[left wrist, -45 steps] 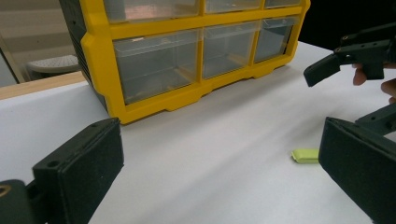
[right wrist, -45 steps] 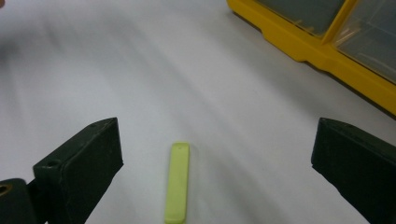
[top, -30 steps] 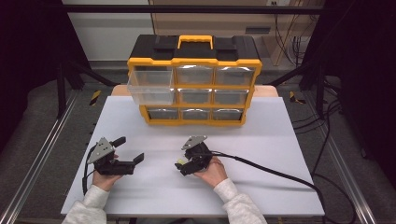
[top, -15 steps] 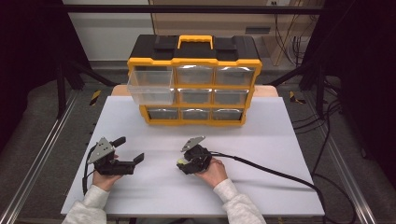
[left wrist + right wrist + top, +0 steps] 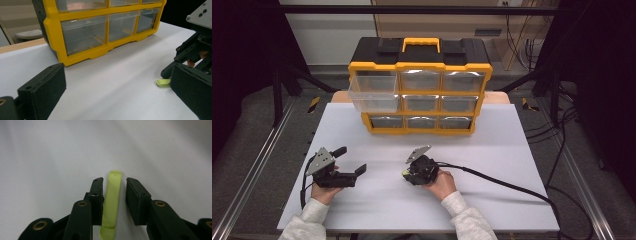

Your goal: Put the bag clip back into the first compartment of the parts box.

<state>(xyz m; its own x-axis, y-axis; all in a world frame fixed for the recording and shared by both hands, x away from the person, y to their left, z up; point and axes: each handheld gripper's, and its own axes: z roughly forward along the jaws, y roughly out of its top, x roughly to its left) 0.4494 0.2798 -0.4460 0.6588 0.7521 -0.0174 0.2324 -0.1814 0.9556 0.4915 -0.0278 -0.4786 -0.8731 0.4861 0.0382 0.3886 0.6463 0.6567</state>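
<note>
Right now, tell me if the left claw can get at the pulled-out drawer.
Probably yes: the left claw is open, and bare white table lies between it and the protruding drawer at the organizer's upper left.

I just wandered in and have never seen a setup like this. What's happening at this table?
A person sits at a white table with black tongs in each hand. The right tongs straddle a small flat yellow-green plastic strip lying on the table; one jaw touches it, the other leaves a gap. The left tongs rest wide open nearby, holding nothing. Behind stands a yellow and black organiser box with clear drawers, its upper-left drawer pulled out.
</note>
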